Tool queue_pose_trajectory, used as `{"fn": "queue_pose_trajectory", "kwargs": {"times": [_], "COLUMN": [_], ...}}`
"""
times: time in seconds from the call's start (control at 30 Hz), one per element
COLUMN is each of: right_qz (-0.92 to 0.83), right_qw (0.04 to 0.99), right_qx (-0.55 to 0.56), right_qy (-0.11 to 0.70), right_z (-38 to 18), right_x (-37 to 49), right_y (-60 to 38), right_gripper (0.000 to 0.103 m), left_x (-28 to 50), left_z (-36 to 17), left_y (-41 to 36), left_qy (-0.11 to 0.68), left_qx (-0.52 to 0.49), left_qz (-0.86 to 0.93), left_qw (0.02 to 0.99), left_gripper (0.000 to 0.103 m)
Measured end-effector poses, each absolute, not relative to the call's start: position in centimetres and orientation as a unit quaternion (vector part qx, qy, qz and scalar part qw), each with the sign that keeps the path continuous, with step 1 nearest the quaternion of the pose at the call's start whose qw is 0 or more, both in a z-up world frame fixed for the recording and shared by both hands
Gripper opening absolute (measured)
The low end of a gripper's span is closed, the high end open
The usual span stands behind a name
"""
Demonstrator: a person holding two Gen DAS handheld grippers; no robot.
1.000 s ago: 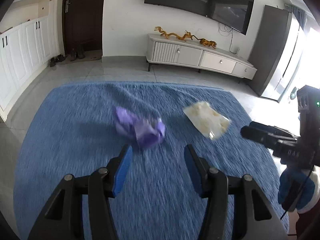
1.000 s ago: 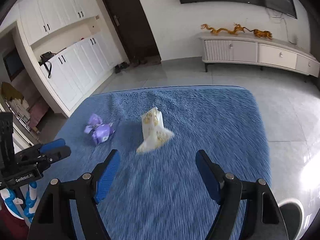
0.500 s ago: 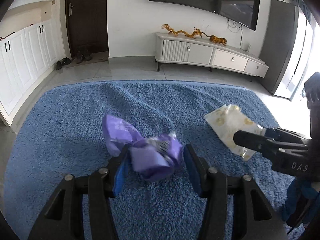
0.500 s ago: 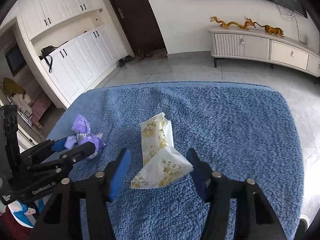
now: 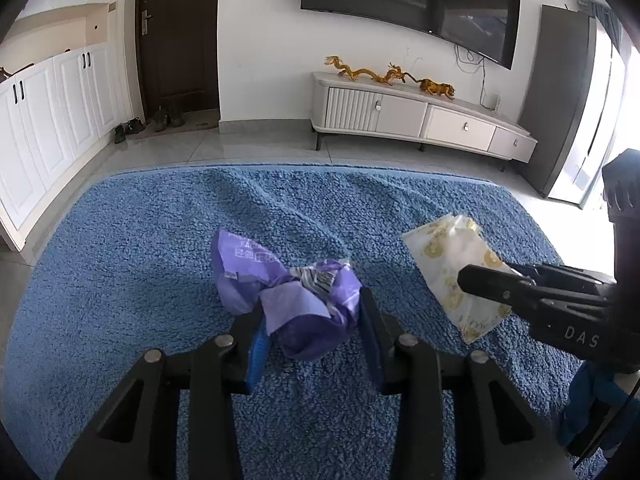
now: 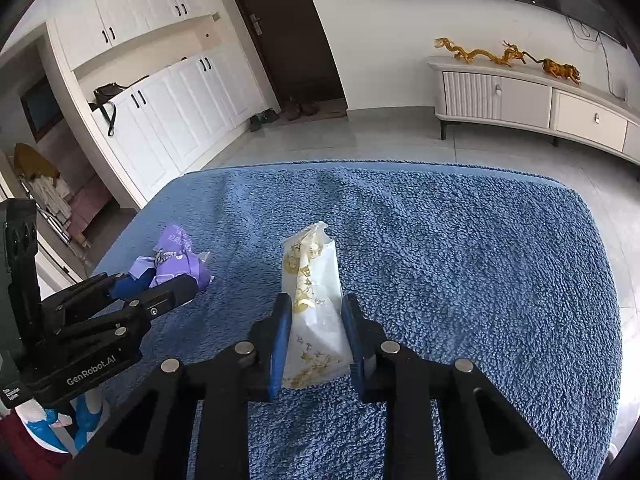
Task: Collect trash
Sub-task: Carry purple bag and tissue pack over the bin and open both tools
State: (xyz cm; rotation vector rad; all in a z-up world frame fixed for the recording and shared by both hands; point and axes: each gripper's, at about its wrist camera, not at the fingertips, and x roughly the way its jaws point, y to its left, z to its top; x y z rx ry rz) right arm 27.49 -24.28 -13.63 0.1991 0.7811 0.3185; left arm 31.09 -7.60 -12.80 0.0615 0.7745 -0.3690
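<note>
Two grippers closing on two pieces of trash on the blue rug (image 5: 160,240).

The left gripper (image 5: 310,320) narrows its jaws around the crumpled purple wrapper (image 5: 296,300), pads touching its sides; its long axis slants away to the left. The right gripper (image 6: 316,332) closes on the white, yellow-printed packet (image 6: 312,304), pads against it; it points lengthwise away from the camera.
</note>
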Motion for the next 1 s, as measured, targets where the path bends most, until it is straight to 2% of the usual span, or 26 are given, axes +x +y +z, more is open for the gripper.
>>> {"fn": "queue_pose_trajectory", "kwargs": {"times": [0.47,1.0], "right_qz": [0.171,0.170], "right_qw": [0.909,0.914], "right_qx": [0.108,0.142], "right_qy": [0.363,0.339], "right_z": [-12.6,-9.1], "right_x": [24.3,11.5], "right_y": [-24.0,-24.2], "right_gripper": [0.021,0.021], "left_x": [27.0,14.1], "left_z": [-11.2,-7.1], "left_y": [-7.0,-1.3], "left_qy": [0.363,0.368], "left_qx": [0.040,-0.039], "left_qz": [-0.180,-0.188], "left_qw": [0.913,0.910], "left_gripper": [0.033,0.032]}}
